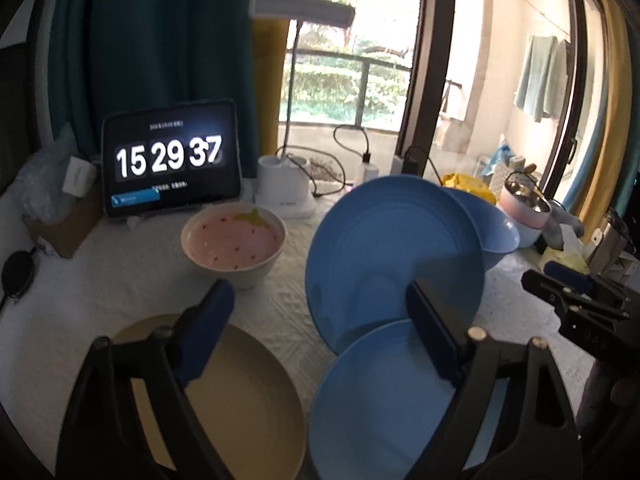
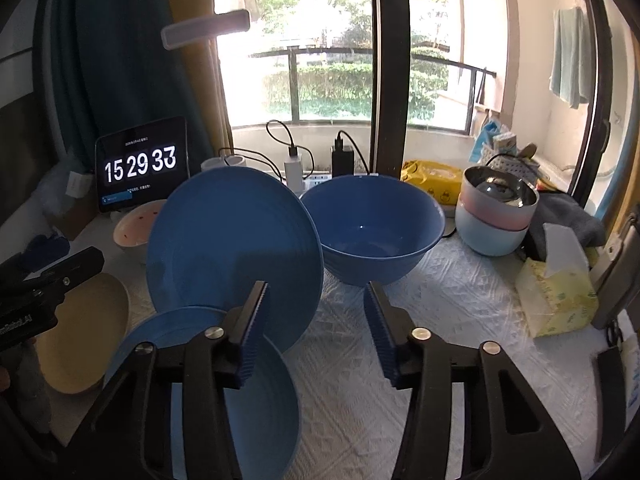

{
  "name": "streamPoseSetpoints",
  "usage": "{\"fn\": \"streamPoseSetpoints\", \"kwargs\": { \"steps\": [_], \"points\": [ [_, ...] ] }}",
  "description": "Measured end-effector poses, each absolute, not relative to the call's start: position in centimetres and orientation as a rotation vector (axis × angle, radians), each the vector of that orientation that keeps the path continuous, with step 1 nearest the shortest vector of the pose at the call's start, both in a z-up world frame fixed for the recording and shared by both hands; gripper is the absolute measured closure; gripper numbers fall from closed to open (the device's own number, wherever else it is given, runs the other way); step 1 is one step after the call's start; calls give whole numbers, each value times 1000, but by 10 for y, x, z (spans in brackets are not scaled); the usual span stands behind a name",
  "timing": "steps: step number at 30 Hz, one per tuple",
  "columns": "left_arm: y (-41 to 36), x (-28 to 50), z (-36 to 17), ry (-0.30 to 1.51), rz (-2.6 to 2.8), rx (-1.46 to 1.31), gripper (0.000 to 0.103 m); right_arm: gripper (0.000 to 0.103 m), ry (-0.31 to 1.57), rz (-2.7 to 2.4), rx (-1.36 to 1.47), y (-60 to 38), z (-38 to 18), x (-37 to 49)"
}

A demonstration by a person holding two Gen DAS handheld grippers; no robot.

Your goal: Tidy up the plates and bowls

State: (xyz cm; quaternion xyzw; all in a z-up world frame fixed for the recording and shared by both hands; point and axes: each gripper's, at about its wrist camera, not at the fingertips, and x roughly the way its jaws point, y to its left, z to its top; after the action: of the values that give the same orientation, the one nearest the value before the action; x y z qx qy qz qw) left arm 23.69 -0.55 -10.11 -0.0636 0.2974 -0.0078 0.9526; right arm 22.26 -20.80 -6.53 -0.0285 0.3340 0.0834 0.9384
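1. Left wrist view: the left gripper (image 1: 320,320) has its jaws set wide apart with nothing between the pads – it holds nothing. Its left finger hangs over the beige plate (image 1: 224,400), which lies flat on the white desk (image 1: 120,292) at 7 o'clock. Its right finger stands in front of two blue plates.
2. The tilted blue plate (image 1: 384,248) leans up at centre, its lower edge behind the flat blue plate (image 1: 380,400) at 5 o'clock.
3. A blue bowl (image 1: 496,228) sits just behind the tilted plate at 2 o'clock. The strawberry bowl (image 1: 234,240) stands apart at 10 o'clock, in front of the tablet clock (image 1: 170,160).
4. The right gripper (image 1: 576,292) enters at 3 o'clock.
5. Right wrist view: the right gripper (image 2: 316,320) shows its jaws about half open – nothing is gripped, and only the white desk cloth (image 2: 440,320) lies between the pads.
6. Its left finger overlaps the lower edge of the tilted blue plate (image 2: 232,248); whether it touches I cannot tell. The flat blue plate (image 2: 260,400) lies beneath at 7 o'clock.
7. The blue bowl (image 2: 376,224) stands upright at 12 o'clock, just beside the tilted plate. The beige plate (image 2: 88,332) lies at 9 o'clock.
8. Stacked pastel bowls (image 2: 496,216) sit at 2 o'clock, and a tissue box (image 2: 556,296) at 3 o'clock.
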Motion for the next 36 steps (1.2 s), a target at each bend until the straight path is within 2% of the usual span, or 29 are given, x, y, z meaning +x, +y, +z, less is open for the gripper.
{"fn": "streamPoseSetpoints", "kwargs": {
  "steps": [4, 9, 23, 30, 36],
  "points": [
    [-5, 255, -115, 658, -20, -146, 33, 61, 709, 177, -39, -210, -77, 236],
    [-7, 280, -136, 738, -24, -173, 45, 62, 756, 175, 0, -216, -97, 253],
    [-6, 307, -165, 853, -20, -224, 60, 75, 833, 214, 56, -215, -127, 279],
    [-12, 313, -170, 876, -44, -224, 71, 85, 857, 234, 80, -215, -133, 285],
    [-13, 314, -168, 864, -42, -219, 72, 91, 860, 244, 71, -212, -136, 286]
  ]
}}
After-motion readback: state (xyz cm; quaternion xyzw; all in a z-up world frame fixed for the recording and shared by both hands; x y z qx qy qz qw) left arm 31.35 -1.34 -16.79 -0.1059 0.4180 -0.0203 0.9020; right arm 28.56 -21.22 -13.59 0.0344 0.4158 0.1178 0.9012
